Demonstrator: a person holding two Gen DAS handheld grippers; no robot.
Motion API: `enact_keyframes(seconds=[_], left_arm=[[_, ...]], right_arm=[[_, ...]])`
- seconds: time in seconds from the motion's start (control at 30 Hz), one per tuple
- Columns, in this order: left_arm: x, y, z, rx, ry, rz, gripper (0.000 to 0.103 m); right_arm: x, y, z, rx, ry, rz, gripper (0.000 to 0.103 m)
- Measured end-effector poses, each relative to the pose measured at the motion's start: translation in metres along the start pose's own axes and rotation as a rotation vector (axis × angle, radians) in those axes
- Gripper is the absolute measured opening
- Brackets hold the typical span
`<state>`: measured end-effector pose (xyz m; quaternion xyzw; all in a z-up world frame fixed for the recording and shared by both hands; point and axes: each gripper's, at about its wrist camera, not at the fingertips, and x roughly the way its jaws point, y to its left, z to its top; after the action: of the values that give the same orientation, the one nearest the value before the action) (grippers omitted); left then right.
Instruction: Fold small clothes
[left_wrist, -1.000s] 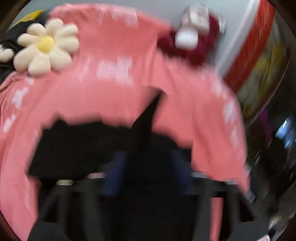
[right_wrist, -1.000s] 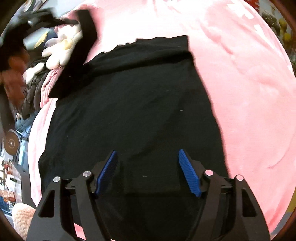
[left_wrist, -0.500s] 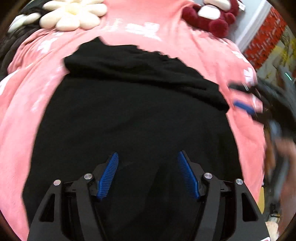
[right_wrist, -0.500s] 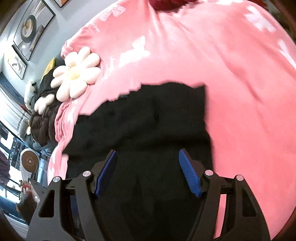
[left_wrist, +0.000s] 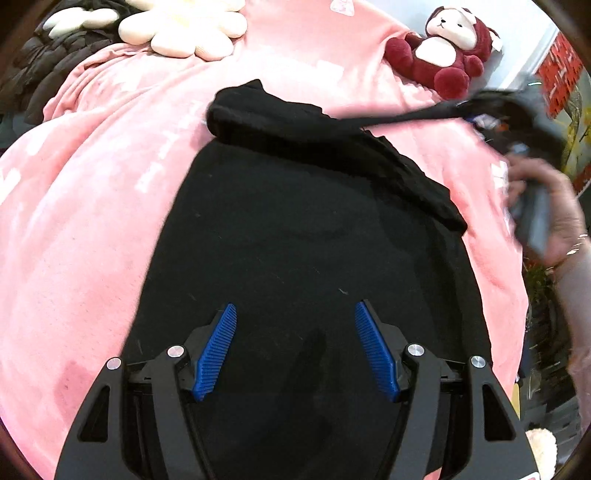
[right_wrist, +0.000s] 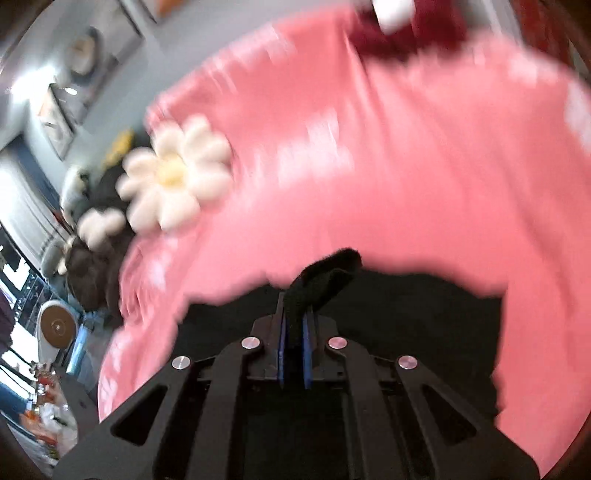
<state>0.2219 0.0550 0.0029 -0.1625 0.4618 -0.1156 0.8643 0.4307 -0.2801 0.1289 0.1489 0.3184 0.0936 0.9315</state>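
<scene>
Black garment (left_wrist: 314, 240) corner now lifted, pinched.

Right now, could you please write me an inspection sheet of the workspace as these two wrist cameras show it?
Surface: pink blanket, soft and rumpled.
Job's things: one black garment spread on the blanket, its far edge bunched, one corner drawn toward the right gripper.
Clutter: daisy cushion; red and white plush toy; dark padded bundle at the far left edge.
Grippers: left gripper open above the garment, nothing between its pads; right gripper shut on a fold of the garment.
Cables: nothing seen.
Surroundings: framed pictures on a grey wall; a person's hand on the right gripper's handle.
</scene>
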Motion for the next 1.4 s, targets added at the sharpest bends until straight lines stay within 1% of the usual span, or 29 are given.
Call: enact_keyframes(seconds=[0.03, 0.07, 0.1, 0.13, 0.17, 0.2, 0.27, 0.37, 0.47, 0.53, 0.6, 0.7, 0.73, 0.83, 0.87, 0.93, 0.97, 1.0, 1.03, 1.07, 1.1, 1.13, 1.17, 1.2, 1.23, 1.27, 1.3, 1.33, 1.4], left_arm=[[0.0, 0.002, 0.003, -0.009, -0.002, -0.003, 0.064], [0.002, 0.003, 0.006, -0.017, -0.002, -0.002, 0.064], [0.003, 0.003, 0.009, -0.023, 0.0, -0.001, 0.064], [0.006, 0.003, 0.013, -0.028, 0.0, 0.002, 0.065], [0.008, 0.003, 0.018, -0.039, -0.002, 0.01, 0.065], [0.011, 0.003, 0.023, -0.049, -0.005, 0.007, 0.065], [0.016, 0.001, 0.035, -0.06, -0.012, 0.01, 0.065], [0.031, -0.006, 0.06, -0.046, -0.022, 0.04, 0.065], [0.054, -0.014, 0.093, -0.036, -0.015, 0.057, 0.065], [0.065, -0.015, 0.114, -0.075, -0.007, -0.008, 0.065], [0.074, -0.007, 0.138, -0.175, -0.025, -0.081, 0.066], [0.086, 0.008, 0.166, -0.303, -0.042, -0.11, 0.066], [0.092, 0.015, 0.18, -0.336, -0.04, -0.094, 0.066], [0.106, 0.035, 0.213, -0.385, -0.051, -0.031, 0.066], [0.114, 0.041, 0.223, -0.397, -0.035, -0.017, 0.069], [0.136, 0.053, 0.233, -0.43, 0.034, 0.008, 0.07], [0.147, 0.06, 0.235, -0.453, 0.065, 0.03, 0.068], [0.15, 0.063, 0.236, -0.463, 0.054, 0.039, 0.066], [0.149, 0.061, 0.241, -0.439, 0.013, 0.08, 0.049], [0.151, 0.058, 0.247, -0.397, 0.005, 0.114, 0.028], [0.153, 0.054, 0.256, -0.342, 0.004, 0.124, 0.017], [0.152, 0.053, 0.263, -0.323, -0.009, 0.117, 0.007], [0.149, 0.055, 0.27, -0.319, -0.029, 0.123, 0.007], [0.147, 0.057, 0.277, -0.317, -0.048, 0.149, 0.007], [0.148, 0.058, 0.281, -0.31, -0.051, 0.167, 0.007], [0.152, 0.06, 0.284, -0.294, -0.034, 0.191, 0.007], [0.156, 0.061, 0.284, -0.27, 0.0, 0.214, 0.007], [0.154, 0.063, 0.281, -0.257, 0.006, 0.215, 0.007], [0.139, 0.061, 0.272, -0.247, -0.018, 0.167, 0.018]], right_arm=[[-0.002, -0.008, 0.002, -0.014, -0.012, -0.054, 0.005], [0.002, -0.02, -0.001, -0.025, 0.007, -0.117, 0.005], [0.016, -0.04, -0.011, -0.021, 0.062, -0.195, 0.005], [0.036, -0.063, -0.026, 0.001, 0.152, -0.257, 0.006], [0.057, -0.084, -0.044, 0.034, 0.273, -0.275, 0.006], [0.062, -0.094, -0.056, 0.059, 0.311, -0.267, 0.006], [0.059, -0.105, -0.069, 0.092, 0.304, -0.237, 0.006], [0.056, -0.109, -0.069, 0.139, 0.294, -0.189, 0.008], [0.057, -0.107, -0.065, 0.114, 0.296, -0.174, 0.009], [0.056, -0.109, -0.064, 0.11, 0.303, -0.164, 0.01], [0.057, -0.106, -0.062, 0.097, 0.308, -0.149, 0.013], [0.05, -0.11, -0.062, 0.089, 0.303, -0.133, 0.03], [0.049, -0.111, -0.062, 0.087, 0.3, -0.132, 0.038], [0.053, -0.113, -0.062, 0.093, 0.295, -0.115, 0.042], [0.056, -0.115, -0.061, 0.106, 0.294, -0.108, 0.051], [0.061, -0.118, -0.062, 0.119, 0.292, -0.11, 0.054], [0.065, -0.117, -0.062, 0.115, 0.287, -0.1, 0.045], [0.067, -0.114, -0.062, 0.102, 0.288, -0.087, 0.032], [0.068, -0.11, -0.061, 0.086, 0.287, -0.081, 0.006], [0.062, -0.102, -0.056, 0.057, 0.244, -0.074, 0.005], [0.052, -0.097, -0.049, 0.039, 0.192, -0.069, 0.005], [0.045, -0.094, -0.044, 0.034, 0.154, -0.07, 0.005], [0.035, -0.095, -0.039, 0.034, 0.091, -0.08, 0.005], [0.035, -0.099, -0.038, 0.032, 0.072, -0.117, 0.006], [0.046, -0.108, -0.043, 0.028, 0.107, -0.171, 0.009], [0.059, -0.116, -0.048, 0.035, 0.171, -0.193, 0.013], [0.078, -0.131, -0.059, 0.076, 0.285, -0.212, 0.013], [0.08, -0.142, -0.068, 0.131, 0.31, -0.191, 0.013], [0.055, -0.143, -0.069, 0.15, 0.235, -0.188, 0.019]])
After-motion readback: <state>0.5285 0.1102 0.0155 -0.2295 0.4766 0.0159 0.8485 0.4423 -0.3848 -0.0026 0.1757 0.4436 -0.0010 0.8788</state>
